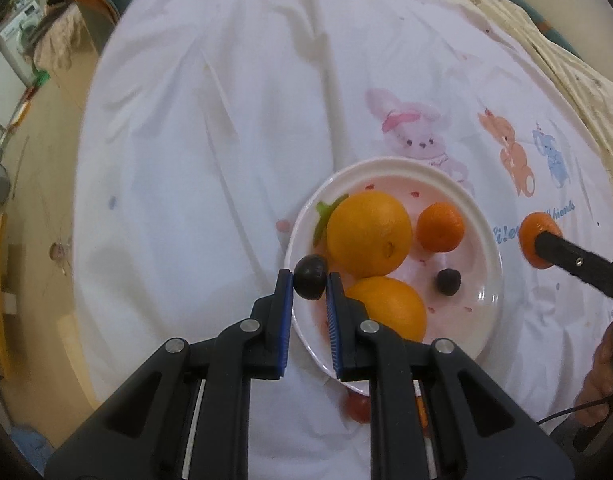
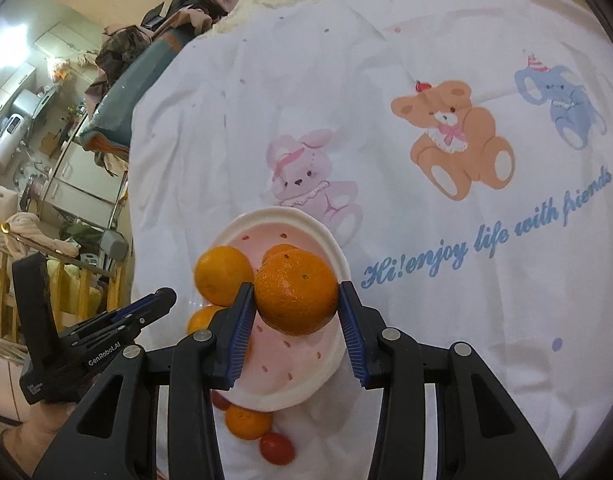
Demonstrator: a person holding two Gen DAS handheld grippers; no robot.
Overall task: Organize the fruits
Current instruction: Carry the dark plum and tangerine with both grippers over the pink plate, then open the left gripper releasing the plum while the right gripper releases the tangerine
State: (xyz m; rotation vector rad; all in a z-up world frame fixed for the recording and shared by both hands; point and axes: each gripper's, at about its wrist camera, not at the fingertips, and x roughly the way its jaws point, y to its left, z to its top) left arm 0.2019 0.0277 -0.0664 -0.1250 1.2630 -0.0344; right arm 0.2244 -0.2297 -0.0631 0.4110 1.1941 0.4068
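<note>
Two handheld grippers converge on a white plate (image 1: 390,166) set on a cartoon-print sheet (image 1: 210,128) spread over a bed. The left gripper (image 1: 309,280) points steeply downward at the plate's near-left rim, its blue-padded jaws drawn narrow and clamped on a small dark fruit (image 1: 310,277) held just above that rim. The right gripper (image 2: 296,294) tilts down over the plate from the opposite side, its jaws partly spread and gripping a mandarin (image 2: 296,292) between them; in the left wrist view that mandarin sits well to the right of the plate, apart from its rim. A person's hand (image 1: 602,376) grasps the right gripper's handle at the frame's edge.

On the plate lie a large orange (image 1: 368,234) near its centre, a second orange (image 1: 390,308) at the near side, a small tangerine (image 1: 440,227) toward the far right and another dark fruit (image 1: 447,282) beside it. A green stem-like piece (image 1: 326,216) shows behind the large orange. Off the plate's near rim rest a small orange fruit (image 2: 248,422) and a red tomato (image 2: 276,448).
</note>
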